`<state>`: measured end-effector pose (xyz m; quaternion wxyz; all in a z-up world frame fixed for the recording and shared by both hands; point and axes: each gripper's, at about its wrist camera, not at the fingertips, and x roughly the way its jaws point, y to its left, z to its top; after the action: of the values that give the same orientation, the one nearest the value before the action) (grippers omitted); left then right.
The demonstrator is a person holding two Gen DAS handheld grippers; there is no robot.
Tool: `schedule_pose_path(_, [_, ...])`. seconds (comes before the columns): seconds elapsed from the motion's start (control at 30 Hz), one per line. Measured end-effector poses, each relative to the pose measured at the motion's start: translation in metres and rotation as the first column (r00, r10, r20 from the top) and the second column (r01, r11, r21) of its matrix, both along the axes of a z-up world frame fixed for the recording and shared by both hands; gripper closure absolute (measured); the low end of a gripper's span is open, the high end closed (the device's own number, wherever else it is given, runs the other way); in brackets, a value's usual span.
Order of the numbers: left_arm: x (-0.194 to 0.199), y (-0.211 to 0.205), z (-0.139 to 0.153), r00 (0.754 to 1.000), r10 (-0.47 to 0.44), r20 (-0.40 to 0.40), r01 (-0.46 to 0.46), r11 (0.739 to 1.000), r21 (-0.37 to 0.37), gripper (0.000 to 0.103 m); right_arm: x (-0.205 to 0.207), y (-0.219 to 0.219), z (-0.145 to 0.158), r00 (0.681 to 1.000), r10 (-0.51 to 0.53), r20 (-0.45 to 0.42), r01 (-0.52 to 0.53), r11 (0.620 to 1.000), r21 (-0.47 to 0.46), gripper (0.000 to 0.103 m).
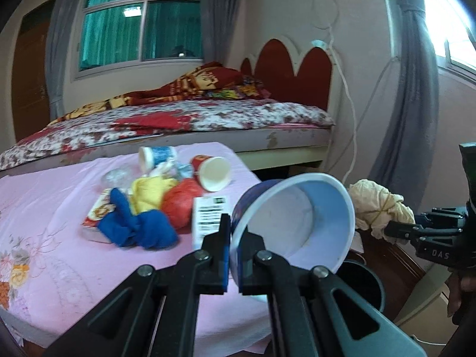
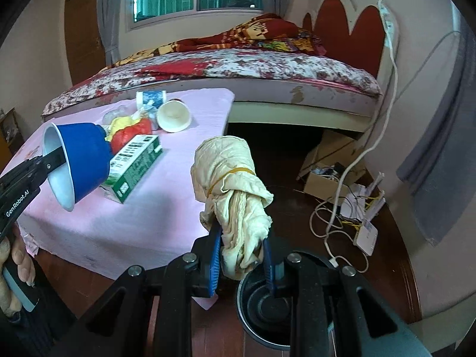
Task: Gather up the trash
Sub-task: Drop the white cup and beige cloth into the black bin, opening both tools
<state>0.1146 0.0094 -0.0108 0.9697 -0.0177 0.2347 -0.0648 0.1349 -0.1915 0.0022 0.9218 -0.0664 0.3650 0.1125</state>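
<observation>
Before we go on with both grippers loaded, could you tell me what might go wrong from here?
1. The left gripper pinches the blue bowl only by its rim, so it may twist loose.
2. The right gripper holds the cream cloth bundle by its lower end; the heavy top could sag.
3. The dark bin mouth looks narrow for the bowl.

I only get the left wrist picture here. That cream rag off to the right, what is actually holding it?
Observer: The right gripper is shut on the cream rag, pinching its lower end.
Operator: Anything beneath it?
Observer: A dark round bin, open, right below the rag.
Operator: My blue bowl hides a box. What is it?
Observer: A green and white carton lying flat on the pink cloth, behind the blue bowl.
Operator: Who holds my gripper?
Observer: A hand, wrapped around its handle.
</observation>
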Motion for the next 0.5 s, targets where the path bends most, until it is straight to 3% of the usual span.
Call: schedule_pose_path(0.5, [-0.002, -0.093, -0.013, 0.983, -0.182, -0.041, 0.182, 0.983, 0.015, 0.099, -0.026, -0.088, -0.022, 0.989, -0.137, -0.050, 0.136, 0.991, -0.007, 0.077])
